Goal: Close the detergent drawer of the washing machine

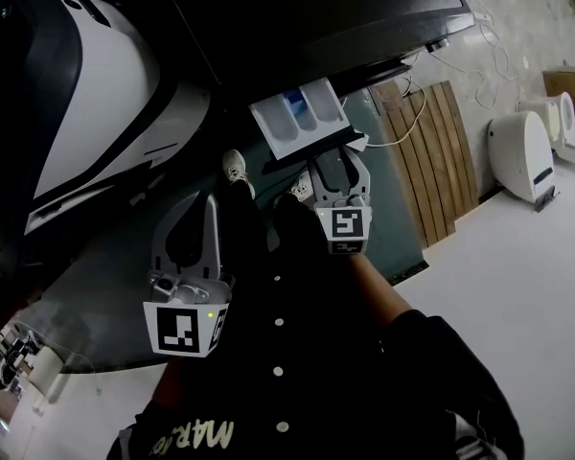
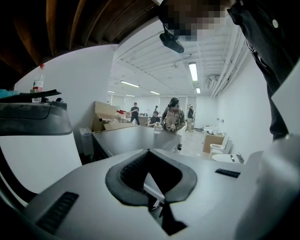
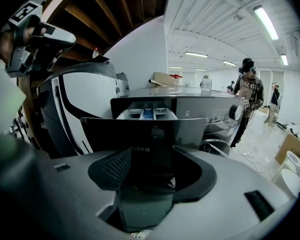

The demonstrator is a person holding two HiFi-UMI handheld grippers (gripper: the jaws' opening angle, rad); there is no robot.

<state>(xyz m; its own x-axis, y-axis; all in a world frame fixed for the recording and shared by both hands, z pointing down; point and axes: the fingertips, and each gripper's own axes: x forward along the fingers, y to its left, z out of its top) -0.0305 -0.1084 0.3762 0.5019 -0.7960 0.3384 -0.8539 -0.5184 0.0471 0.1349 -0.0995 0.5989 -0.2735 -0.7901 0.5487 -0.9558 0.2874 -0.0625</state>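
Note:
The detergent drawer stands pulled out of the dark washing machine, showing white and blue compartments. Its dark front panel faces me. My right gripper is open, with its tips right at that front panel, which fills the gap between the fingers in the right gripper view. My left gripper hangs lower and to the left, away from the drawer. It is shut, its fingertips meeting on nothing.
A white and dark appliance stands left of the washer. Wooden slats and a white cable lie to the right, with white fixtures beyond. The person's shoes are under the drawer. People stand far off.

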